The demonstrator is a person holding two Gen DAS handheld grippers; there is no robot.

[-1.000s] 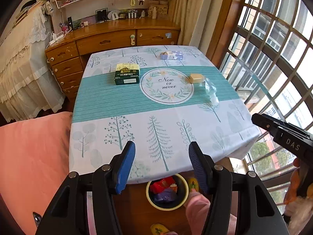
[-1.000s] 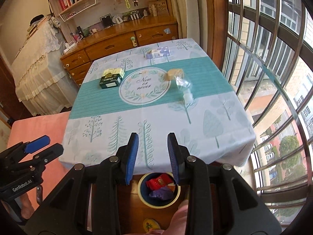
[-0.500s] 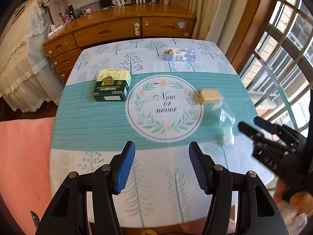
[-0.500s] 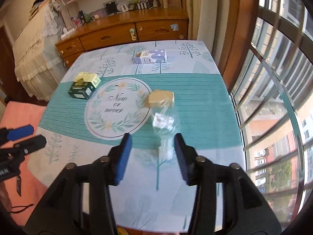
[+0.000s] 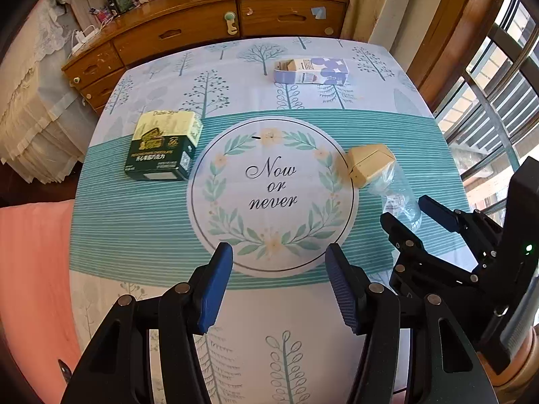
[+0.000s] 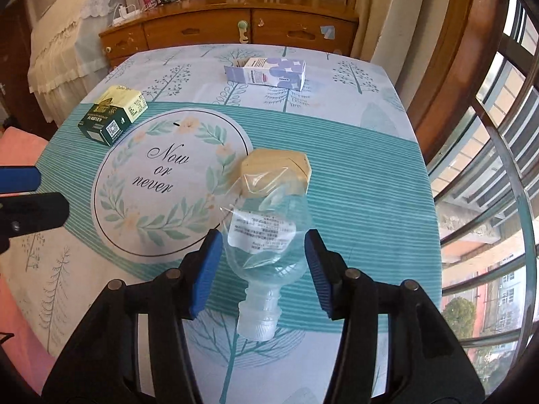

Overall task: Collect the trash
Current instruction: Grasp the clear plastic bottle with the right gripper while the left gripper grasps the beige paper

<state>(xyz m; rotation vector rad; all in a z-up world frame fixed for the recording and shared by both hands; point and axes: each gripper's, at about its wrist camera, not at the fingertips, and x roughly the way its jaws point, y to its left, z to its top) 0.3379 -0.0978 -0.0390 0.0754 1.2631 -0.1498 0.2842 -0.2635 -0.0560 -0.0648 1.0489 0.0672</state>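
The right gripper is lowered close over the worktop, pointing forward along it, with its jaws spread to either side of a clear plastic bottle. The bottle lies on its side between the two blue pads, its cap toward the gripper body and its crumpled base away; neither pad is seen pressing on it. Just beyond the bottle's far end, touching or overlapping it in view, sits a tan box. Farther ahead of the right jaws lies a purple-and-white carton on its side, and ahead to their left a green box.

The left gripper is held higher, tilted down at the worktop, jaws spread wide with nothing between them. Straight ahead of them is the round "Now or never" print. The green box lies ahead to their left, the tan box ahead to their right, the carton far ahead. The right gripper shows at their right side, reaching onto the bottle.
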